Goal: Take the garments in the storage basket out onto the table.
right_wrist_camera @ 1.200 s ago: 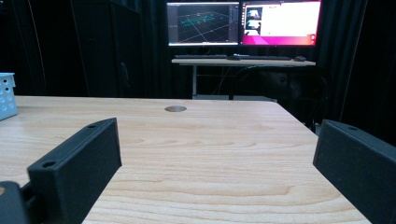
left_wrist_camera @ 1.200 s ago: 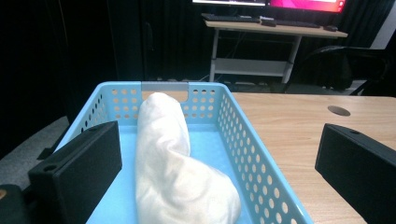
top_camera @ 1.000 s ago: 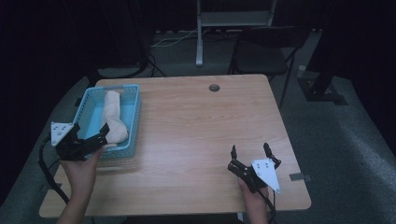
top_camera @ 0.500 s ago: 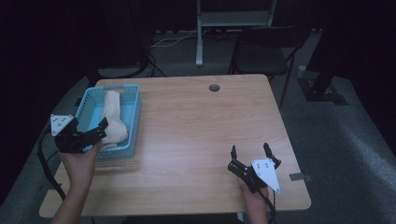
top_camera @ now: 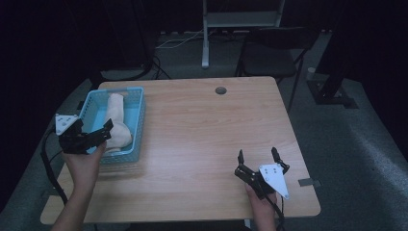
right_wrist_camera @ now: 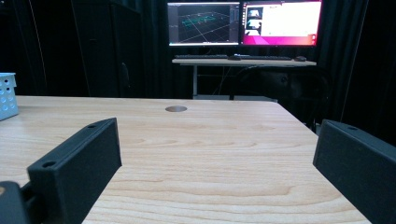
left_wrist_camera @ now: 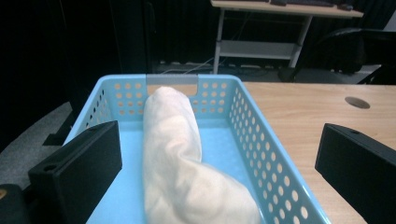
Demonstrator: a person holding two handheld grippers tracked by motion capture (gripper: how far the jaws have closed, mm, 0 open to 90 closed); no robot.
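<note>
Table mostly bare | left tongs wide at basket near edge | right tongs wide

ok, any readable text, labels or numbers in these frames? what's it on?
Nothing readable.
Two monitors in the right gripper view: screen content present, too small and blurred to read.
Blue basket, cream cloth, wooden table: no print or labels visible.
Left gripper and right gripper, both open: no markings legible, including the grey plates.
</note>
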